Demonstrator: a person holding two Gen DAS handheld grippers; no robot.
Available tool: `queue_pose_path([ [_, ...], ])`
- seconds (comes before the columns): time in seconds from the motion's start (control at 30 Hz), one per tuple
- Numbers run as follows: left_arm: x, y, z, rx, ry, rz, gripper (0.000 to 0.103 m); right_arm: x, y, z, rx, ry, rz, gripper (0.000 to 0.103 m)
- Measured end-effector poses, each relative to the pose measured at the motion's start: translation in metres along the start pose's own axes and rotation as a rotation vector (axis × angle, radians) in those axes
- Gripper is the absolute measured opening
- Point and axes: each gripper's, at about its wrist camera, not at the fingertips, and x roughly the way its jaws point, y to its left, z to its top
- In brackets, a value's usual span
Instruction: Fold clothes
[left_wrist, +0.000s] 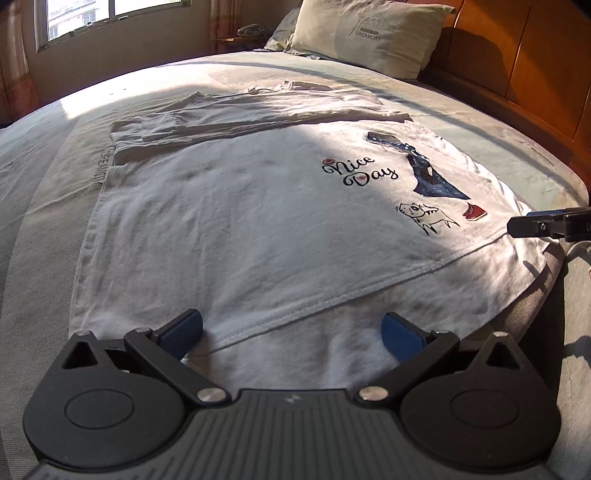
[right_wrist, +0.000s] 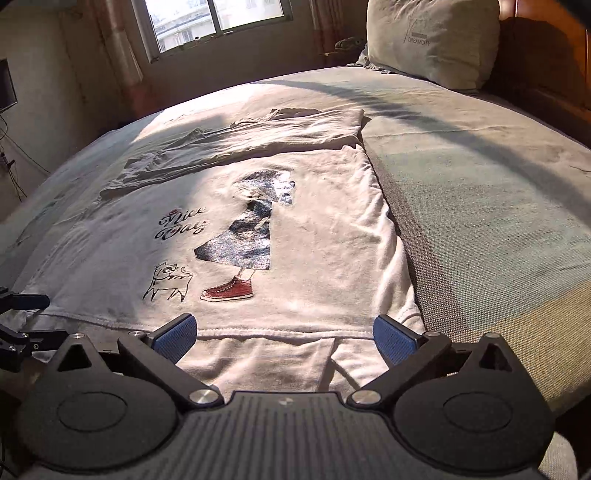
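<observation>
White shirt (left_wrist: 236, 221) on bed (right_wrist: 480, 206) below window (right_wrist: 207, 22).

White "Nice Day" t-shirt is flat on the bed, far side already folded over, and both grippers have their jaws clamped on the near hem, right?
Not clamped. Both wrist views show the left gripper and right gripper with jaws wide apart over the near hem, gripping nothing. The t-shirt otherwise lies as you say on the bed.
</observation>
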Motion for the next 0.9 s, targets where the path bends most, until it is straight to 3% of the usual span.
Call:
queue_pose_path([
  [0.27,-0.003,-0.004,-0.005,-0.026,-0.041,0.037,0.102,-0.008,-0.017,-0.006,0.118,-0.056,0.083,0.103],
  [0.4,-0.002,-0.005,-0.002,-0.020,-0.020,0.034,0.102,-0.011,-0.023,-0.008,0.171,-0.086,0.112,0.103],
  [0.5,0.000,-0.003,0.002,-0.015,0.001,0.024,0.102,-0.011,-0.019,-0.011,0.157,-0.095,0.097,0.103],
  [0.73,-0.001,-0.007,-0.003,-0.037,-0.037,0.050,0.102,-0.013,-0.012,-0.013,0.152,-0.098,0.068,0.103],
  [0.9,-0.003,-0.007,-0.007,-0.036,-0.058,0.052,0.102,-0.006,0.000,0.015,0.128,-0.069,0.109,0.103],
])
